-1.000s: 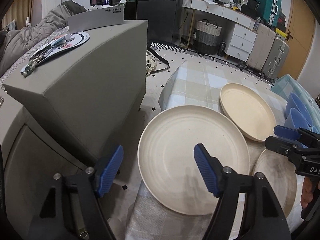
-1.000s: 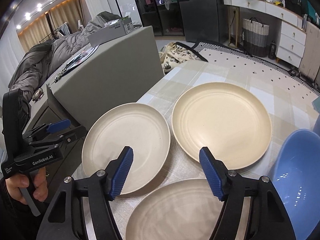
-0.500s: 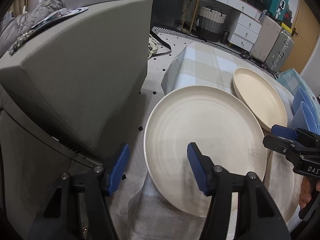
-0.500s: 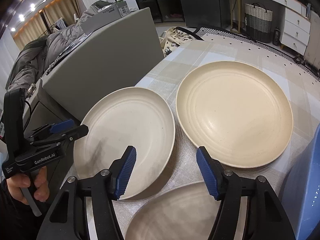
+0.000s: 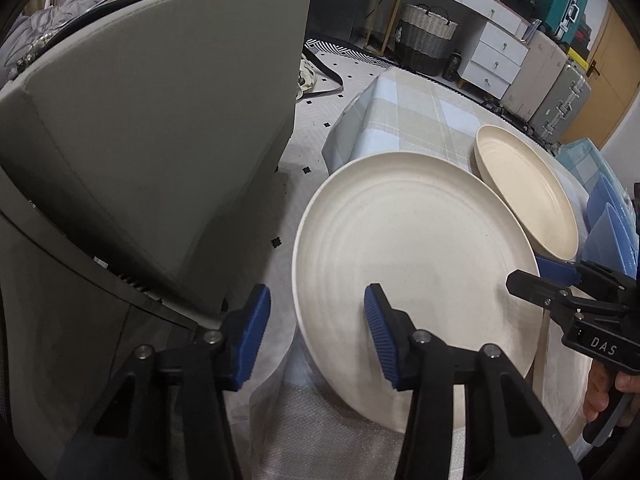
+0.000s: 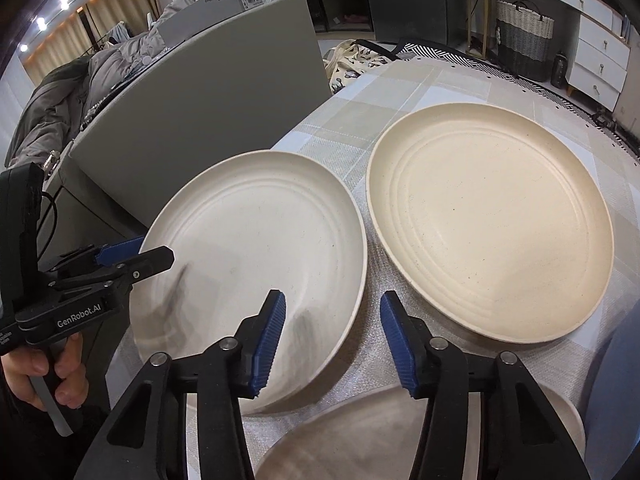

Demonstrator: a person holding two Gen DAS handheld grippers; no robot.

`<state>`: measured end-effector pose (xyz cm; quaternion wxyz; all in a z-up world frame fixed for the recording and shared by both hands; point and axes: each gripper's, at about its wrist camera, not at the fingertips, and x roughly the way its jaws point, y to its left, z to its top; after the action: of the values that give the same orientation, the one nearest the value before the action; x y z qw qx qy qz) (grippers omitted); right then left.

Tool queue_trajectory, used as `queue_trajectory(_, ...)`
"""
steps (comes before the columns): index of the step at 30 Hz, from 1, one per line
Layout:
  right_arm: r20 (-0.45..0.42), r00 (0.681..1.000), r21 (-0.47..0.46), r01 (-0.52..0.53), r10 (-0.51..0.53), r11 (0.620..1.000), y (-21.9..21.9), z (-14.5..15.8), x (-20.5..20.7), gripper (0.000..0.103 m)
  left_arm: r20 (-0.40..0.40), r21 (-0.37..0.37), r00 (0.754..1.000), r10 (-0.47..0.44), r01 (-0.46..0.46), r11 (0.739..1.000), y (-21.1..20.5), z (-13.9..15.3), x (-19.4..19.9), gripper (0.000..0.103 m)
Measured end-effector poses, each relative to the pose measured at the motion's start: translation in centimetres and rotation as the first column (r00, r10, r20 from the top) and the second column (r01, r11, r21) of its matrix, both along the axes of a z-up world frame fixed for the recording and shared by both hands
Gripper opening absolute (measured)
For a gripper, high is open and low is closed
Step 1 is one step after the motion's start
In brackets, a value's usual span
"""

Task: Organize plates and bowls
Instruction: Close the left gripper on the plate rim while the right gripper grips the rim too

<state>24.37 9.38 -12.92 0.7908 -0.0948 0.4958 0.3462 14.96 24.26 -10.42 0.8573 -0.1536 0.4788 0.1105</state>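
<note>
Straddling the round, ridged cream plate (image 5: 416,248), ribbed blue fingers (image 5: 380,336) gape.

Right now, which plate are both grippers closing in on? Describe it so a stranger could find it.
Start at the checked tablecloth and go to its edge beside the big grey cabinet. The plate there overhangs that edge, flanked by the left gripper and the right gripper. It is paler and whiter than the creamy yellow plate next to it.
</note>
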Motion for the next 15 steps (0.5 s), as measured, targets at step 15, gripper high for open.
queue_trajectory(15,0.029,1.0,-0.032,-0.004,0.004,0.999,-0.13,-0.61,-0.3,0.021,-0.02,-0.051,1.0,0.005,-0.006,0.999,0.01,-0.55,-0.13,0.017)
